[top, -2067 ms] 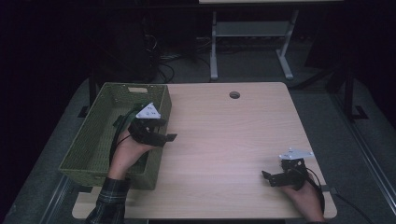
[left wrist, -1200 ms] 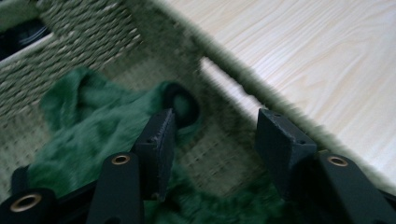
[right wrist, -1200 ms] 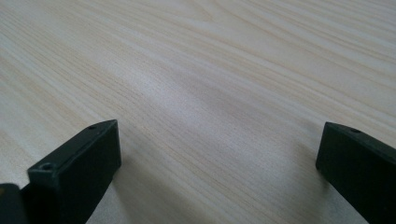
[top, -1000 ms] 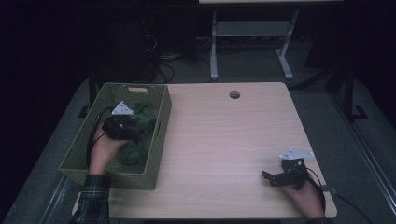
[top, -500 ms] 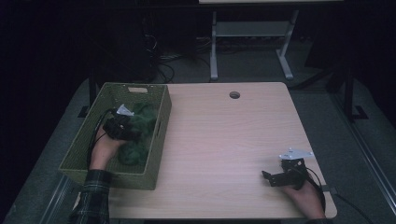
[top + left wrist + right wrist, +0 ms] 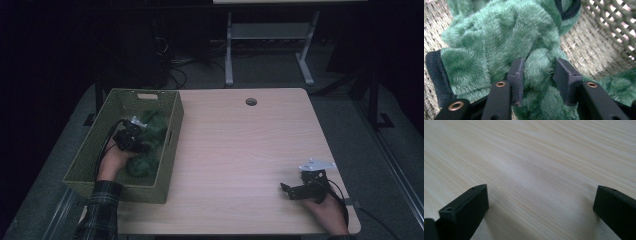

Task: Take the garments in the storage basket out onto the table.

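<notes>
Left gripper (image 6: 537,75) fingers just closing around a fold of green fleece (image 6: 499,37) inside woven basket (image 6: 95,150); shallow bite, likely to slip on lifting. Right gripper (image 6: 541,207) fingers spread above counter (image 6: 240,150).

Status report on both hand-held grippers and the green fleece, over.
Left hand-held gripper closing on green fleece inside wicker basket. Right hand-held gripper open, on bare table. Nothing in the way.

Fluffy green plush cloth (image 6: 499,37), woven basket (image 6: 584,47)
</notes>
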{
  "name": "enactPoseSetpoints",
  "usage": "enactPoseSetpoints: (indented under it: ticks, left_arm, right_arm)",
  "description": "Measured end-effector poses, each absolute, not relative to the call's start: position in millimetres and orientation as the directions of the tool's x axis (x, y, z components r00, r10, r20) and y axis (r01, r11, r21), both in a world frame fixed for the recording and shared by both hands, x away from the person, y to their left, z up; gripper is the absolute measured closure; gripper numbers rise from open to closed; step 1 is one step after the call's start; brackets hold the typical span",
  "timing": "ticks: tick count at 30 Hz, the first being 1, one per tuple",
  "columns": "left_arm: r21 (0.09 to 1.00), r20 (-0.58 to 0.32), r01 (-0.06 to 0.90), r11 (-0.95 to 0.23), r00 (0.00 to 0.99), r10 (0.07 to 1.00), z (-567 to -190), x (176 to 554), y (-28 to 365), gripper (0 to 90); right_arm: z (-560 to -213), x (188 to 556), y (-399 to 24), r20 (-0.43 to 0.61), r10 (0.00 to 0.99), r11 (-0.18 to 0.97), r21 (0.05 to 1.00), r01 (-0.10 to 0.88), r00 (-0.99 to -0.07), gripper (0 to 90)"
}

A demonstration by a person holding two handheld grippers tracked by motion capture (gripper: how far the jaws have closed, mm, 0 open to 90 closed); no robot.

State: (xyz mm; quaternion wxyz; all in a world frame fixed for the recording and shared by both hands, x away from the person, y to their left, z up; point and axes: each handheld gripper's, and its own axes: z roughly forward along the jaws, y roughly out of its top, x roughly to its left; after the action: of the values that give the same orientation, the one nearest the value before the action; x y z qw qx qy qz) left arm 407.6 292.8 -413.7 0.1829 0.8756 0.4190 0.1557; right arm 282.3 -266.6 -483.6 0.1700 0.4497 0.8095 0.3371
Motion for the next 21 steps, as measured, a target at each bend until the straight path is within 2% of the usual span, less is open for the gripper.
enactPoseSetpoints:
  ticks: [4, 6, 10, 21]
  left_arm:
    - [0.428, 0.099, 0.703, -0.568, 0.588, 0.802, -413.1, 407.9, 293.7, 77.0]
    - [0.435, 0.077, 0.718, -0.544, 0.573, 0.816, -411.9, 407.8, 294.9, 79.8]
    - [0.459, 0.054, 0.723, -0.515, 0.556, 0.829, -406.2, 405.7, 297.3, 81.4]
    - [0.604, -0.029, 0.681, -0.415, 0.539, 0.842, -379.1, 390.7, 308.0, 82.8]
  right_arm:
    - [-483.6, 282.3, -266.6, 0.028, 0.843, 0.368, 0.699, 0.613, -0.538, 0.0]
    - [-483.6, 282.3, -266.6, 0.028, 0.843, 0.368, 0.699, 0.614, -0.538, 0.0]
    - [-483.6, 282.3, -266.6, 0.028, 0.843, 0.368, 0.699, 0.614, -0.538, 0.0]
    - [-483.6, 282.3, -266.6, 0.028, 0.843, 0.368, 0.699, 0.613, -0.538, 0.0]
